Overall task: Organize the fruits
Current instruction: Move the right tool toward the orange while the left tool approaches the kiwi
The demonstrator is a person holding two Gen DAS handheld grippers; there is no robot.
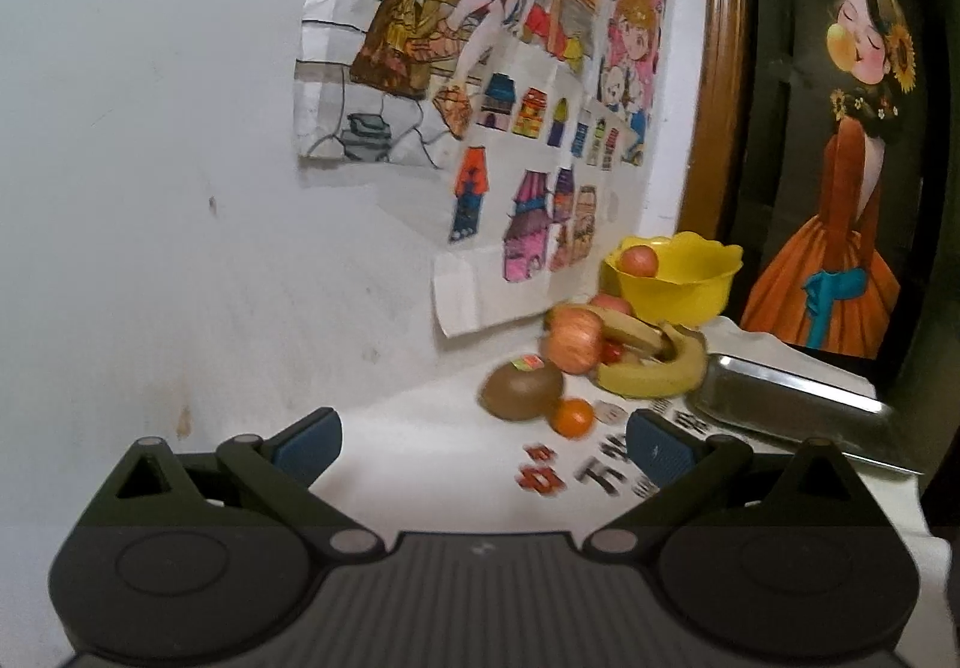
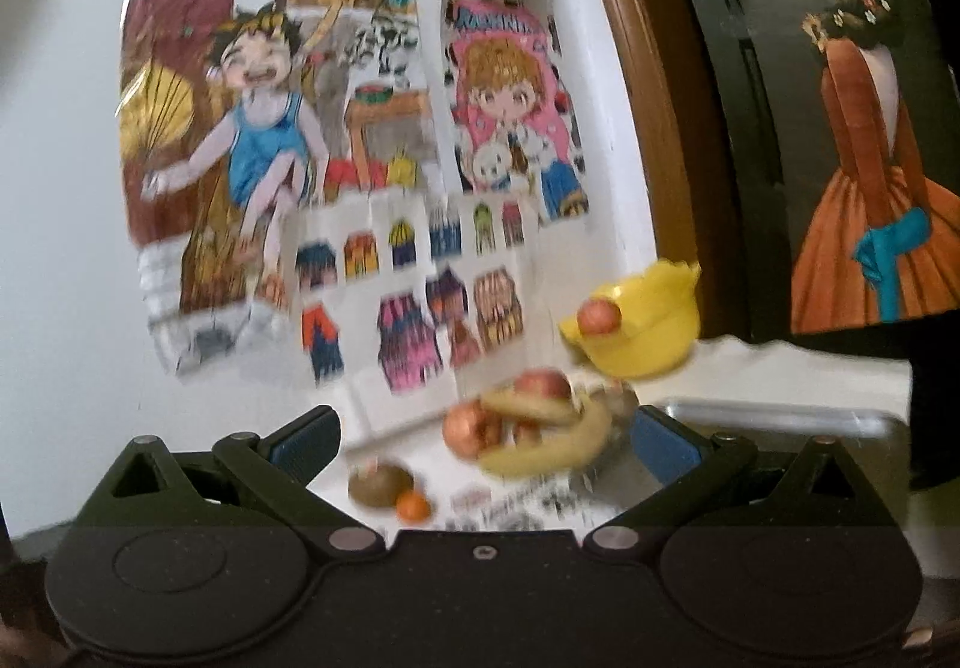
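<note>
I see the fruit gathered on the white bench (image 1: pixel 420 428) against the wall, with the yellow bowl (image 1: pixel 678 284) as my landmark. The bowl has a scalloped rim and holds one reddish apple (image 1: pixel 639 261) against its near-left wall. Just in front of the bowl lies a heap: a large red-streaked apple (image 1: pixel 573 338), a second apple (image 1: pixel 612 303) behind it touching the bowl's foot, and two bananas (image 1: pixel 654 368), yellow with brown marks. The bananas curve around each other, their long axes running roughly left to right across the front of the bowl, the lower one bowed upward at its right end. Something small and red shows between the apple and the bananas; I cannot tell what. Further out from the bowl sit a brown kiwi (image 1: pixel 521 391) with a sticker on top and, touching it, a small orange (image 1: pixel 573 417). A steel tray (image 1: pixel 780 398) lies to the right of the bowl, near the bananas.

My left gripper (image 1: pixel 480 443) hovers above the bench, level, aimed toward the heap, jaws spread wide and empty. My right gripper (image 2: pixel 486 443) is also level with jaws wide apart, empty, facing the same heap; that view is blurred.
</note>
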